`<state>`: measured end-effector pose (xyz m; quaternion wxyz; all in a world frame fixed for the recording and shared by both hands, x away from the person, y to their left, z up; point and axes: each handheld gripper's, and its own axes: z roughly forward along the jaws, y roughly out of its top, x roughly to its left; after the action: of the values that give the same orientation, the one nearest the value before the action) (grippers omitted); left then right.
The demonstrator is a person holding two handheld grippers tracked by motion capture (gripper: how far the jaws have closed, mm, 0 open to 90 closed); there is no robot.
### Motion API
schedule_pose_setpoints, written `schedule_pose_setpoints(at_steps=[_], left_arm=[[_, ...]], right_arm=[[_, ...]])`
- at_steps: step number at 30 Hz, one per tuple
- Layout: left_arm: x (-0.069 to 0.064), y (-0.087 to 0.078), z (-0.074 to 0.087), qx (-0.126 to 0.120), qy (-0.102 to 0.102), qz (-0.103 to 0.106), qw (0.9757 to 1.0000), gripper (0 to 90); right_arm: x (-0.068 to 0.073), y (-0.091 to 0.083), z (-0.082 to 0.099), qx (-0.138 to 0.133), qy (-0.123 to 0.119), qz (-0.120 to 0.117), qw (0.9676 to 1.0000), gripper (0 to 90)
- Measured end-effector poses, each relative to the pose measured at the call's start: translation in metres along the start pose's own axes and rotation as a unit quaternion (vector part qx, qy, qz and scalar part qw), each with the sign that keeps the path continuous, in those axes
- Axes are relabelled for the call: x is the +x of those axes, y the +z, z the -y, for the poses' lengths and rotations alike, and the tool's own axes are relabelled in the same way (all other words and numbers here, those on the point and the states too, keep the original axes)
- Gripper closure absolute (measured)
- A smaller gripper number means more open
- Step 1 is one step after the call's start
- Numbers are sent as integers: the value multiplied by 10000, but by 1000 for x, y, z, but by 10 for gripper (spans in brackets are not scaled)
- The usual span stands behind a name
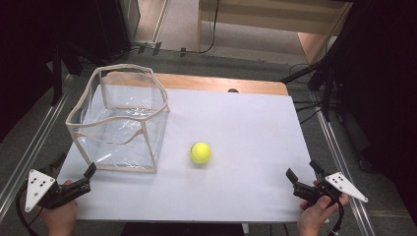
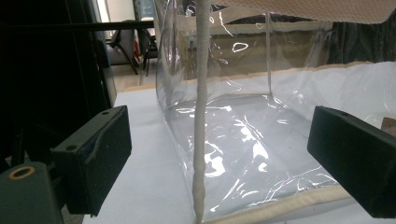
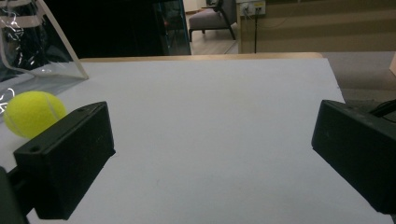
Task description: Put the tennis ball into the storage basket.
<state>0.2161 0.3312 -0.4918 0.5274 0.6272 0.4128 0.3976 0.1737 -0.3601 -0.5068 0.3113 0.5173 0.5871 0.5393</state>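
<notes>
Two claws wait at the near corners of the bench [image 1: 236, 128], one in each of the person's hands, and neither has anything in it. The left claw [image 1: 90, 173] sits at the near left corner with its jaws spread wide; in the left gripper view they frame the near corner seam of the clear bag [image 2: 243, 140], which suggests that hand is lined up to steady the bag or take hold of its edge. No pad touches the plastic yet, though how close the jaws stand to the seam is hard to judge from this low angle.

The right claw [image 1: 303, 174] rests at the near right corner, jaws also wide apart. In the right gripper view they face bare white surface, with the ball [image 3: 31, 113] off to the left of its left jaw.

The ball [image 1: 200, 153] lies on the bench near the middle, just to the right of the bag [image 1: 120, 120] and apart from it. The bag stands upright at the left with its mouth open upward, so it looks ready to take the ball from above. Judging by this layout, the right claw is the likelier one to fetch the ball, since nothing lies between them.
</notes>
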Motion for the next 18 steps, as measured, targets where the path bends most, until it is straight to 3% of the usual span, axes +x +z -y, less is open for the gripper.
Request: schedule_pose_setpoints(at_steps=[8, 12, 13, 18], left_arm=[[0, 0, 0, -20, 5, 14, 10000, 68], [0, 0, 0, -8, 48, 14, 10000, 68], [-1, 1, 0, -3, 53, -2, 10000, 68], [-1, 0, 0, -5, 65, -9, 10000, 68]], right_arm=[[4, 3, -9, 88, -97, 130, 9998, 0], [10, 7, -14, 163, -249, 199, 9994, 0], [16, 10, -19, 324, -372, 207, 9986, 0], [24, 16, -26, 443, -497, -36, 9978, 0]])
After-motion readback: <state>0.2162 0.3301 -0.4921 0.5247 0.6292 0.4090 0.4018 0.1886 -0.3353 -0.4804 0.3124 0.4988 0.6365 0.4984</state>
